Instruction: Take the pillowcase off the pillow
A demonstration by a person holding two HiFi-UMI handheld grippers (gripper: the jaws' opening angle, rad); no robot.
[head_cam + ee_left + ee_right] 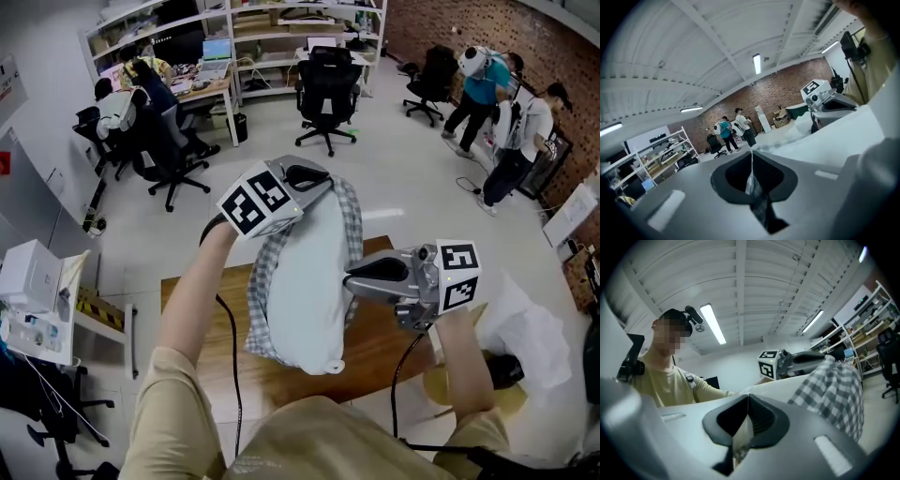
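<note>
Beige sleeves [173,412] hide the table's [375,352] near edge. Left gripper [323,180] pinches the checked pillowcase [264,277], which hangs half off the white pillow [309,281]. Right gripper [351,277] clamps that pillow's side, above the table.

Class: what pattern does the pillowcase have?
The pillowcase is grey-and-white checked; the right gripper view shows it best.

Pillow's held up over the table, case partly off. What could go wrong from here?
1. The left gripper pinches only a thin fold of the pillowcase, which could slip out under a hard pull.
2. The right gripper holds the pillow by a small pinch at its side, so it may tear free and drop onto the table.
</note>
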